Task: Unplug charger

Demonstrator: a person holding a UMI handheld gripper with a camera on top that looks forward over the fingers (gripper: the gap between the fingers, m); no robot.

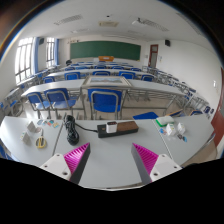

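Observation:
I look along a grey desk [110, 150] in a classroom. A white power strip [103, 128] lies on the desk beyond my fingers, with a dark charger plug [124, 128] at its right end. A black cable [71, 130] coils to its left. My gripper [112, 160] is open, its magenta pads [77, 157] wide apart, with nothing between them. The fingers are well short of the strip.
A small white object [32, 127] and a round item [41, 143] sit on the desk at the left. A blue thing [146, 116] and white and green items [172, 128] lie at the right. Rows of desks with blue chairs [104, 100] stand beyond, before a green chalkboard [105, 50].

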